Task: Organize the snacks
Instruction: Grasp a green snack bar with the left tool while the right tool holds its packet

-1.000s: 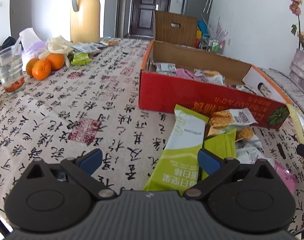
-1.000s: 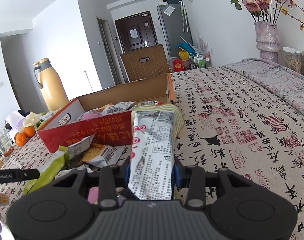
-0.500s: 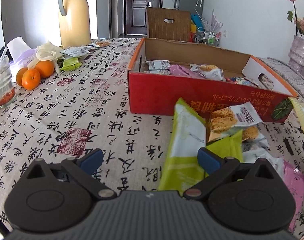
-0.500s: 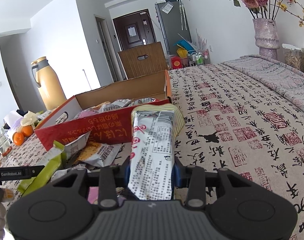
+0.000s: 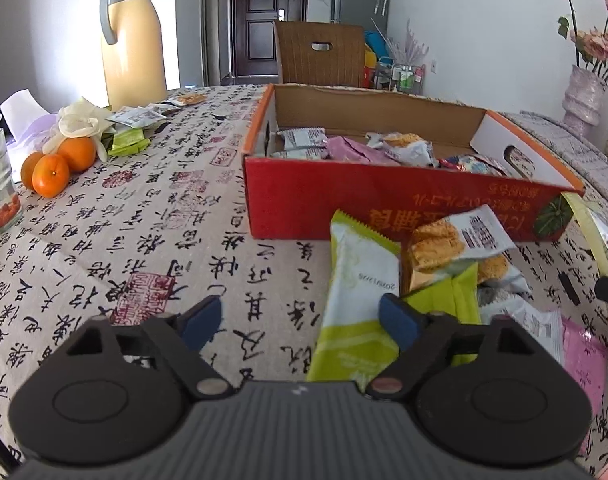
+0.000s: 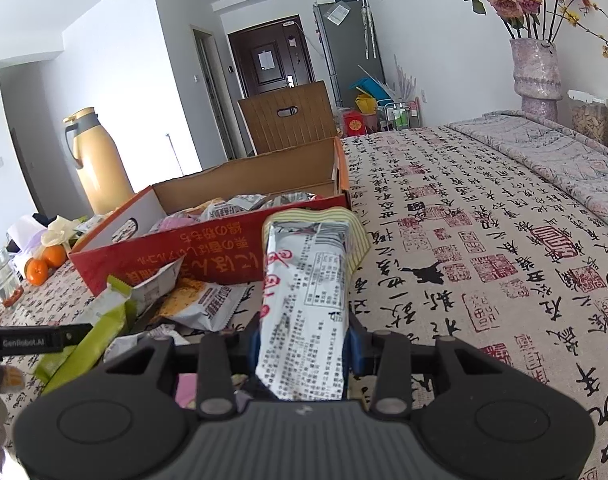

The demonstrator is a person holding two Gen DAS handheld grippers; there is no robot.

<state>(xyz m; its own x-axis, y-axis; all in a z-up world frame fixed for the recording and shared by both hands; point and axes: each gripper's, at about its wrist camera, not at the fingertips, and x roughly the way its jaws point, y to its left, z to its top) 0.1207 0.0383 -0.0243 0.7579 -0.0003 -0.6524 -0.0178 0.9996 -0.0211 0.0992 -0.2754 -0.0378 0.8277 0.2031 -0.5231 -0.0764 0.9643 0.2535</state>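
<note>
**Left gripper closes in on the green packet**

Your left gripper has dropped lower and nearer over the last second, jaws wide apart, empty, with the green packet now partly between them. Your right gripper stays clamped on the white packet, held just short of the red box. That one looks ready to drop in.

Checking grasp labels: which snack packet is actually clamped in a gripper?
The silver-white printed packet, shut between the right gripper fingers. The green-and-white packet just lies between the open left gripper fingers.
</note>
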